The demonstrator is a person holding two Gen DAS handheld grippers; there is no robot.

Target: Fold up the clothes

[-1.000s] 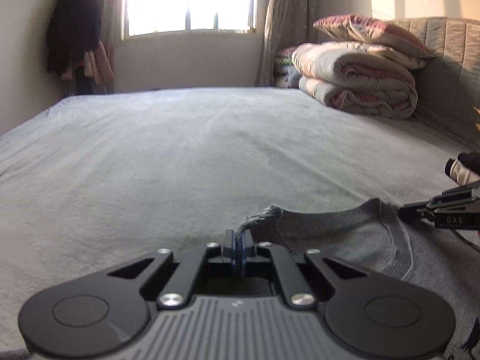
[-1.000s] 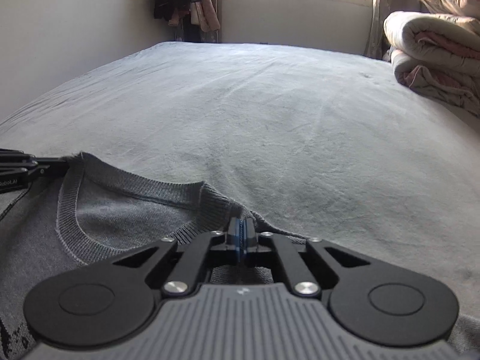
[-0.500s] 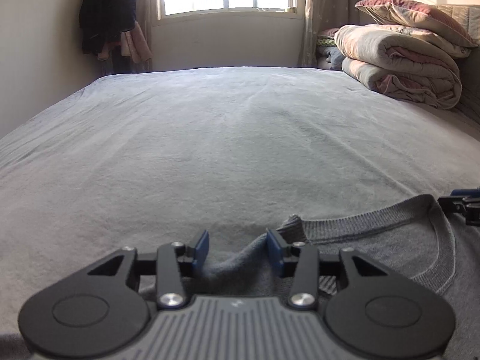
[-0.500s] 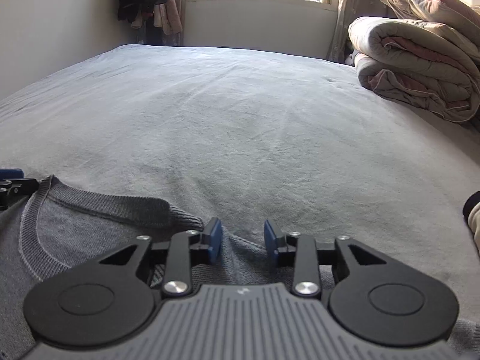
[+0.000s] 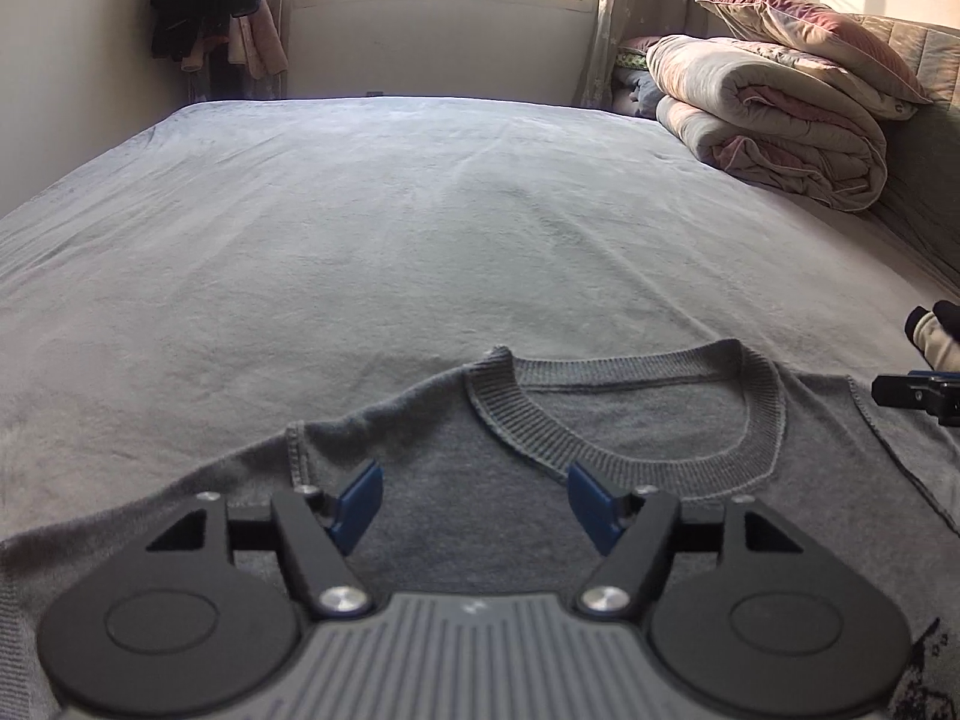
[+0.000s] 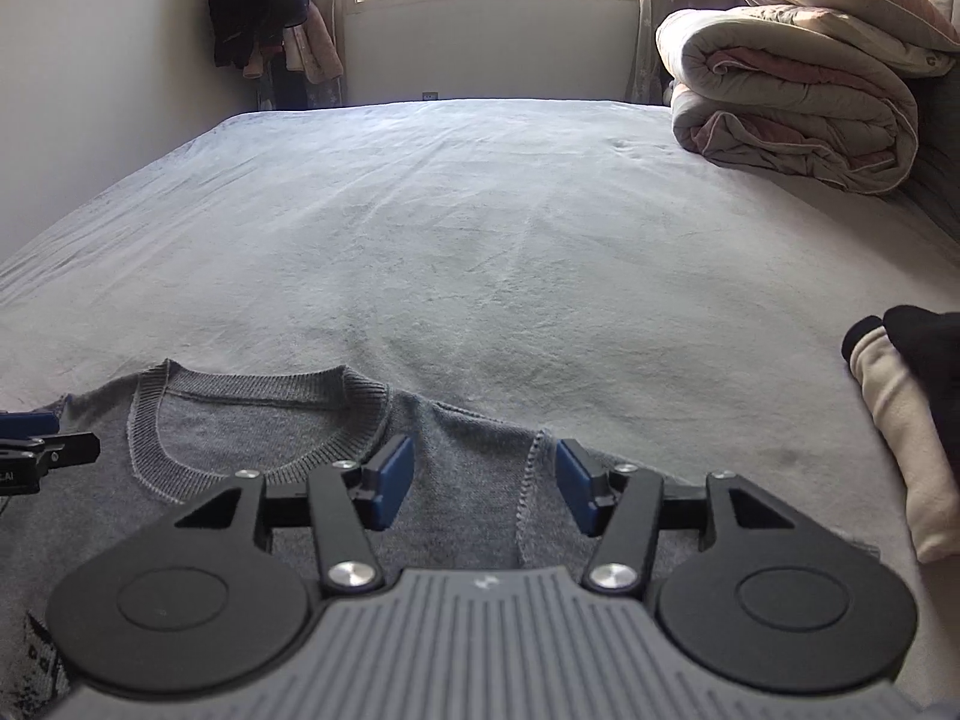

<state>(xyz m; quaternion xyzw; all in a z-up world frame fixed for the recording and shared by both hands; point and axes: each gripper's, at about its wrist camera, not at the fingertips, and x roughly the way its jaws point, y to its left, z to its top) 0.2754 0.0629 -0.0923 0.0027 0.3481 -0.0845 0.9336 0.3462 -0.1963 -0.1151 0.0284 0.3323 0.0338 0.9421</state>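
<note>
Left gripper [image 5: 474, 501] and right gripper [image 6: 485, 483] jaws opening, nothing pinched, above shoulders of grey sweater [image 5: 630, 414] that lay flat at near edge of grey bed [image 5: 420, 228], folded quilt [image 5: 774, 120] far right

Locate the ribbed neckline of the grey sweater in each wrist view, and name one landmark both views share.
Left wrist view: the neckline lies right of centre in the lower half, beyond the opening left gripper.
Right wrist view: the neckline lies lower left, beside the opening right gripper.
Shared landmark: the rolled quilt, at upper right in both.
</note>
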